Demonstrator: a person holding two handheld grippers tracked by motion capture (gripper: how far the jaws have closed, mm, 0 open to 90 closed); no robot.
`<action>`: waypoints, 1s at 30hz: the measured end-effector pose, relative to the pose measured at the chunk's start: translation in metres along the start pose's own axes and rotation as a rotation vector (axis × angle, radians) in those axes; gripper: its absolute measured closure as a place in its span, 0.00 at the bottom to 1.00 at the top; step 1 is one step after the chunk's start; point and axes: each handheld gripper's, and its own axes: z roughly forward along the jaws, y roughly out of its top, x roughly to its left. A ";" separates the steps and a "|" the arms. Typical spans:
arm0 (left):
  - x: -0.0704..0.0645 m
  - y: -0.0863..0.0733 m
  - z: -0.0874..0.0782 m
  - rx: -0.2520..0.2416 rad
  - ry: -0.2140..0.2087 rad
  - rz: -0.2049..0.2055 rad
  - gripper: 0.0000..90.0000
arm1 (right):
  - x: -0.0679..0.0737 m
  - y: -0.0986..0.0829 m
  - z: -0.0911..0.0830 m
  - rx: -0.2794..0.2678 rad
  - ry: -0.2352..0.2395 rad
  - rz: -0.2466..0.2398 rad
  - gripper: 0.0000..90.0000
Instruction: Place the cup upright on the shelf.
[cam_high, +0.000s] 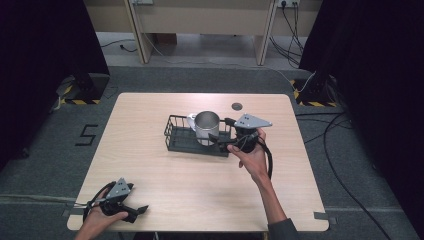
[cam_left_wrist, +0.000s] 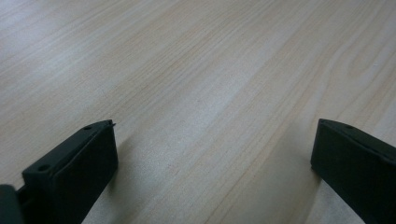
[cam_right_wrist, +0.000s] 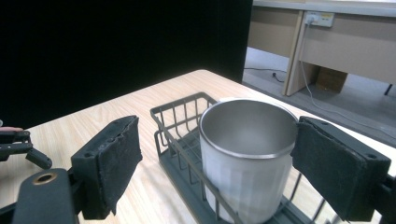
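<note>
Nearest the person, the left gripper (cam_high: 131, 210) rests in the left hand (cam_high: 97, 217) at the near left corner of the table (cam_high: 150, 175). Its jaws stand wide apart with nothing between them; in the left gripper view both jaws are cut off by the bottom edge, and bare light wood grain lies between them.

Farther in, the right gripper (cam_high: 221, 134) is held by the right hand (cam_high: 252, 157) at the right end of the wire basket (cam_high: 172, 131). Its jaws are apart. In the right gripper view the metal cup (cam_right_wrist: 247, 154) stands upright inside the basket (cam_right_wrist: 180, 140), and the right-hand jaw lies against or just beside the cup's rim; contact cannot be confirmed. The left-hand jaw is well clear of the cup. The cup's base is hidden behind the basket wires and cut off at the bottom edge. In the high view the cup (cam_high: 206, 126) occupies the right half of the basket, and a pale part behind it is too small to make out.

The table is light wood, with a dark round cable port (cam_high: 237, 106) near its far edge. It stands on grey carpet marked with a figure 5 (cam_high: 88, 134). Black curtains (cam_high: 45, 45) flank both sides; cables (cam_high: 345, 145) trail across the floor at right. Pale desks (cam_high: 200, 20) stand at the far wall.
</note>
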 end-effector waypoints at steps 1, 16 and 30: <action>0.000 0.000 0.000 0.000 0.000 0.000 0.00 | 0.000 0.000 0.000 0.000 0.000 0.000 0.17; 0.000 0.000 0.000 0.001 0.000 0.000 0.00 | 0.014 -0.038 -0.033 0.029 -0.043 0.016 0.17; 0.000 0.000 0.000 0.001 -0.001 0.001 0.00 | 0.017 -0.080 -0.054 0.047 -0.068 0.071 0.17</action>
